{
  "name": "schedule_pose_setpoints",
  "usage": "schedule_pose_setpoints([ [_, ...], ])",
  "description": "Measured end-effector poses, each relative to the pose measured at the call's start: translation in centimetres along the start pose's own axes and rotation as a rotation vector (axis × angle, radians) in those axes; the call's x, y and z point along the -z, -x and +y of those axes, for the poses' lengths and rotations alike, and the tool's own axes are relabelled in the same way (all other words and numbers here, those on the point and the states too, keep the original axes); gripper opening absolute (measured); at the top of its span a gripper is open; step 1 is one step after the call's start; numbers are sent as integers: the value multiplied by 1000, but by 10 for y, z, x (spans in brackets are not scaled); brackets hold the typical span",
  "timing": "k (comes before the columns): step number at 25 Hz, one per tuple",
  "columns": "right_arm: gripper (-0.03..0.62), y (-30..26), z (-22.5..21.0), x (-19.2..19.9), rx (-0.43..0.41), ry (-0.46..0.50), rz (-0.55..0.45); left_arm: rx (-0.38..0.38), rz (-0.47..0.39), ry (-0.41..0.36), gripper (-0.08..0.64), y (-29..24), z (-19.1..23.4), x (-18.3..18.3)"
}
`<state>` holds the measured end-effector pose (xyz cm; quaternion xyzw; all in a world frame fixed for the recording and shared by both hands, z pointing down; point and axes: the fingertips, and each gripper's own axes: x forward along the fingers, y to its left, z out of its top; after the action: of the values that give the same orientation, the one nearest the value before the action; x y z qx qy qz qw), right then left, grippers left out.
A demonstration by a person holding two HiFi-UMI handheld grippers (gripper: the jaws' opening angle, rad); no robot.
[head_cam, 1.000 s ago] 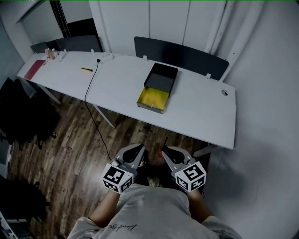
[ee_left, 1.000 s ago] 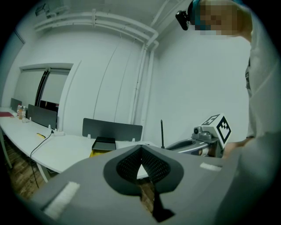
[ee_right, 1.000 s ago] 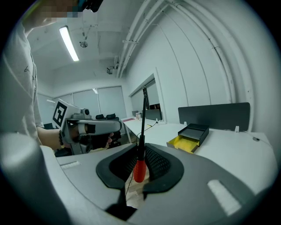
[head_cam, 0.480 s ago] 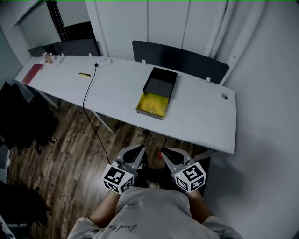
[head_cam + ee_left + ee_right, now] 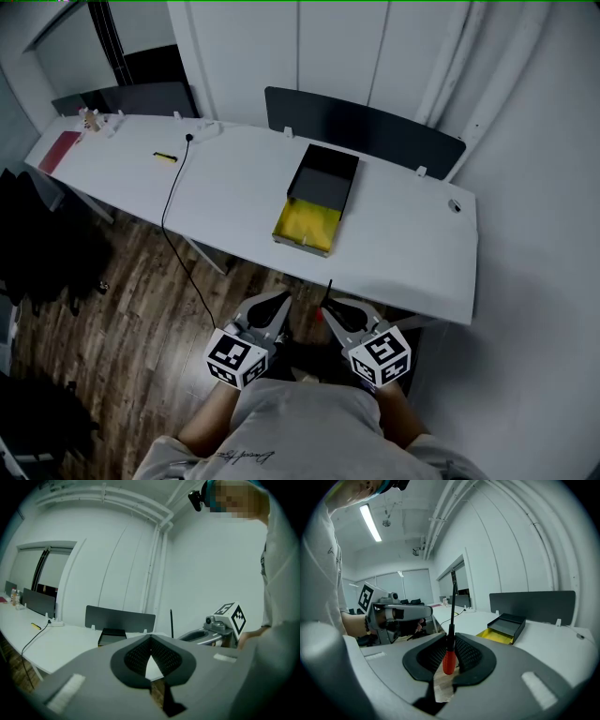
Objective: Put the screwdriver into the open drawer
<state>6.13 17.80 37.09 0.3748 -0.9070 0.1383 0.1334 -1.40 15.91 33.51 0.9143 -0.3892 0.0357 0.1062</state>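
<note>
A screwdriver [image 5: 449,649] with a red handle and a long black shaft stands upright between the jaws of my right gripper [image 5: 450,644], which is shut on it. In the head view its shaft [image 5: 329,289] pokes up from the right gripper [image 5: 330,314]. The open drawer [image 5: 306,225], black with a yellow bottom, lies on the white table [image 5: 394,244] ahead; it also shows as the drawer [image 5: 504,630] in the right gripper view. My left gripper [image 5: 276,309] is shut with nothing in it, held beside the right one over the floor.
A dark screen [image 5: 366,122] lines the table's back edge. A black cable [image 5: 173,206] runs off the table to the wooden floor. A small yellow item [image 5: 166,157] and a red book [image 5: 57,150] lie at the table's left. Dark bags [image 5: 37,244] sit at left.
The view has shifted slightly, so the table and drawer sit a little nearer and lower in the frame. Both grippers hold the same pose.
</note>
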Motion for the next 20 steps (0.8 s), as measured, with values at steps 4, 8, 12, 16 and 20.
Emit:
schedule_pose_setpoints([
  [4, 72, -19, -18, -5, 1, -4, 12, 6, 6, 5, 0, -19, 20, -2],
  [8, 72, -37, -35, -13, 6, -10, 21, 14, 12, 9, 0, -38, 38, -7],
  [12, 72, -55, -48, -22, 17, -15, 28, 23, 14, 13, 0, -52, 58, -15],
  [16, 72, -73, -57, -35, 27, -18, 27, 35, 17, 12, 0, -63, 78, -23],
  [20, 72, -92, -67, -45, 43, -23, 28, 48, 21, 12, 0, -73, 99, -29],
])
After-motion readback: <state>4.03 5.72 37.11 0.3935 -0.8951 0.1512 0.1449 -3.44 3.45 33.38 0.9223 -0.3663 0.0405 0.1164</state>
